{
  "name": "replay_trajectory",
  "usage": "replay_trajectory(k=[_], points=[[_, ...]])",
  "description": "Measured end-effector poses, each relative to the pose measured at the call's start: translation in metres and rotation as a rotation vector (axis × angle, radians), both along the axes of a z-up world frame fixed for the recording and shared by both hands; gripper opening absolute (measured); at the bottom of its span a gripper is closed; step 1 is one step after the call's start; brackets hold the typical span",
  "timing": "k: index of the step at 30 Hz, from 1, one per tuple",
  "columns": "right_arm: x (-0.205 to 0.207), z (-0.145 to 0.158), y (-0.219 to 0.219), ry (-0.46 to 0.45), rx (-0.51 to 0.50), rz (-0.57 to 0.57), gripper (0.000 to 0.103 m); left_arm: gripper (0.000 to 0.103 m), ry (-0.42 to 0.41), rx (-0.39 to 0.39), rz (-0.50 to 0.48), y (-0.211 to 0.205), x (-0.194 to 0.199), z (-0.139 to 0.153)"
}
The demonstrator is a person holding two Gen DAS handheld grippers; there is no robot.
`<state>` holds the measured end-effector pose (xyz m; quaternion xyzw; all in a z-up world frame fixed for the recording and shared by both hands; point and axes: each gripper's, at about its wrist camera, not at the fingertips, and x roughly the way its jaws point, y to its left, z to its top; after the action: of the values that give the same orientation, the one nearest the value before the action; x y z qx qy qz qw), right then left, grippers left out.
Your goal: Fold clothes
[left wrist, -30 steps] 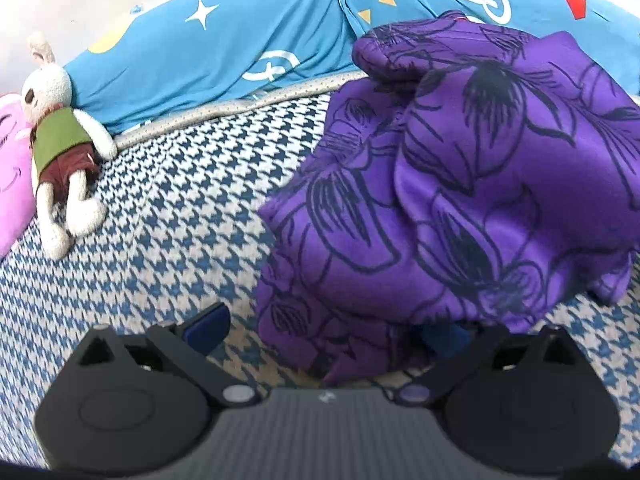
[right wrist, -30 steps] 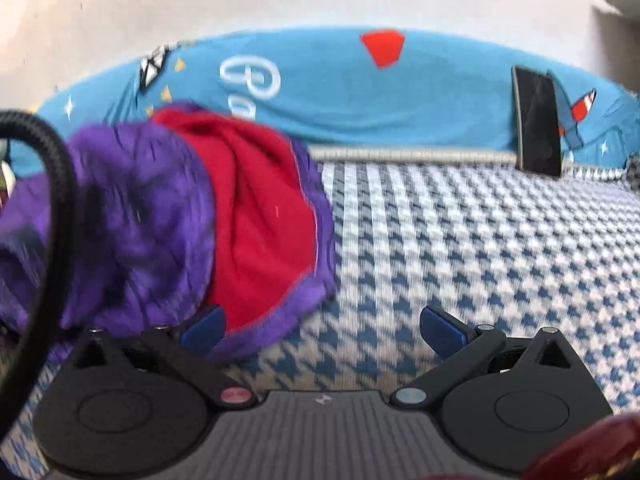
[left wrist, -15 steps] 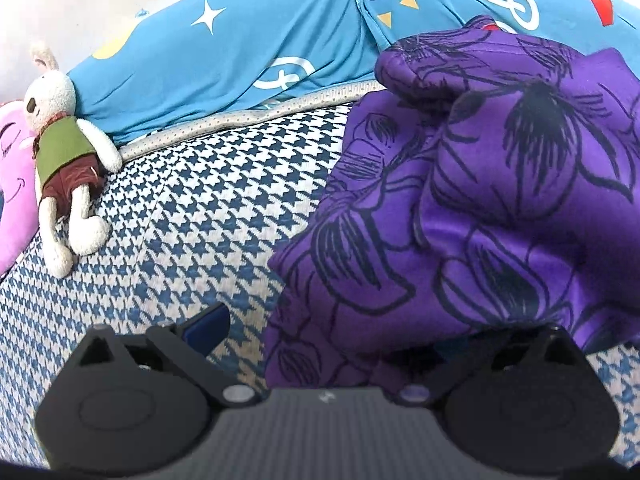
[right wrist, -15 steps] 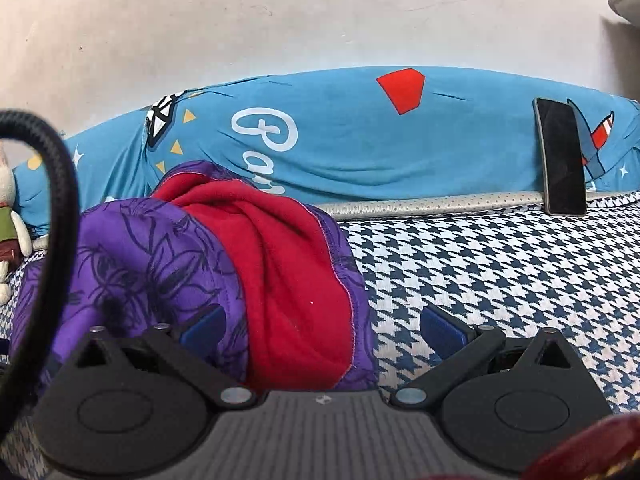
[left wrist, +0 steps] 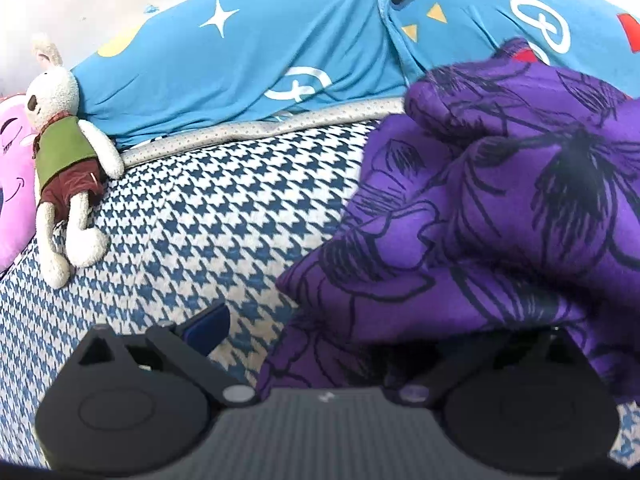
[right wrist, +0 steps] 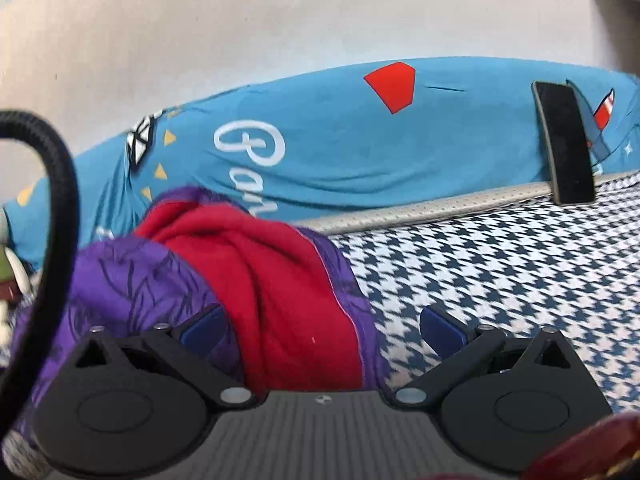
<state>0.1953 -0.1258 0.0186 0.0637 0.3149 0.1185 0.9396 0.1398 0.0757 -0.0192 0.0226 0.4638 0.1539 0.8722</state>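
We are working over a bed covered in a blue-and-white houndstooth sheet (left wrist: 208, 216), with a purple floral garment (left wrist: 500, 208) bunched in a heap on it. From the left wrist camera the heap is filling the right half of the scene and draping over the right finger of our left gripper (left wrist: 320, 340), hiding it; the left blue pad (left wrist: 208, 324) is sitting clear of the cloth, over bare sheet. The fingers are looking spread wide, but we cannot tell whether the hidden one is catching fabric.

From the right wrist camera the garment (right wrist: 132, 280) is showing its red lining (right wrist: 280, 288), lying on the left and reaching between the fingers of our right gripper (right wrist: 324, 328). Those fingers are standing wide apart, the left pad against the cloth, the right pad over bare sheet.

At the far edge a blue patterned pillow (left wrist: 260, 52) is lying along the wall. A plush rabbit (left wrist: 64, 160) is resting at far left, and a black phone (right wrist: 564, 144) is leaning on the pillow at far right.
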Motion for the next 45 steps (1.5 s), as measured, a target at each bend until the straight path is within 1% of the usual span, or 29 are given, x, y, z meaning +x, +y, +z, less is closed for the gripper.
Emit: replay_trajectory(k=[4,8,12,16,18,19,20,21,22,23,25,27,29,32,38,42,45], points=[[0.017,-0.004,0.000,-0.004,0.032,-0.005,0.103,0.103,0.007,-0.026,0.001,0.001,-0.004,0.004],[0.034,-0.008,0.000,-0.007,0.060,-0.015,0.103,0.103,-0.023,-0.042,-0.027,-0.002,-0.016,0.015],[0.047,-0.012,0.003,-0.008,0.087,-0.013,0.103,0.103,-0.060,-0.095,-0.025,0.003,-0.025,0.029],[0.054,-0.018,0.010,0.002,0.092,0.007,0.103,0.103,-0.085,-0.076,-0.031,0.003,-0.029,0.038],[0.055,-0.021,0.013,0.011,0.101,0.015,0.100,0.103,-0.093,-0.063,-0.033,0.003,-0.030,0.040],[0.055,-0.021,0.014,0.011,0.118,0.019,0.094,0.103,-0.097,-0.056,-0.033,0.004,-0.030,0.040],[0.055,-0.022,0.015,0.011,0.134,0.022,0.085,0.103,-0.101,-0.049,-0.032,0.005,-0.031,0.041],[0.055,-0.021,0.016,0.011,0.146,0.027,0.082,0.103,-0.102,-0.041,-0.028,0.006,-0.031,0.041],[0.055,-0.021,0.016,0.012,0.157,0.031,0.074,0.103,-0.104,-0.033,-0.025,0.008,-0.032,0.041],[0.054,-0.020,0.018,0.011,0.164,0.037,0.062,0.103,-0.106,-0.029,-0.023,0.010,-0.033,0.042],[0.053,-0.019,0.023,0.006,0.167,0.056,0.047,0.103,-0.109,-0.029,-0.015,0.015,-0.035,0.043],[0.051,-0.016,0.027,-0.007,0.157,0.067,0.039,0.103,-0.112,-0.030,-0.006,0.018,-0.037,0.045],[0.046,-0.011,0.033,-0.025,0.141,0.078,0.016,0.103,-0.115,-0.032,0.002,0.021,-0.039,0.046],[0.036,-0.001,0.040,-0.055,0.148,0.100,0.014,0.103,-0.122,-0.032,0.013,0.025,-0.039,0.050],[0.000,0.030,0.060,-0.133,0.196,0.208,0.013,0.103,-0.156,-0.023,0.046,0.021,-0.038,0.060],[-0.033,0.047,0.076,-0.172,0.216,0.286,0.013,0.103,-0.221,0.002,0.090,0.025,-0.044,0.077],[-0.050,0.048,0.089,-0.172,0.208,0.340,0.013,0.103,-0.257,-0.014,0.121,0.032,-0.052,0.087]])
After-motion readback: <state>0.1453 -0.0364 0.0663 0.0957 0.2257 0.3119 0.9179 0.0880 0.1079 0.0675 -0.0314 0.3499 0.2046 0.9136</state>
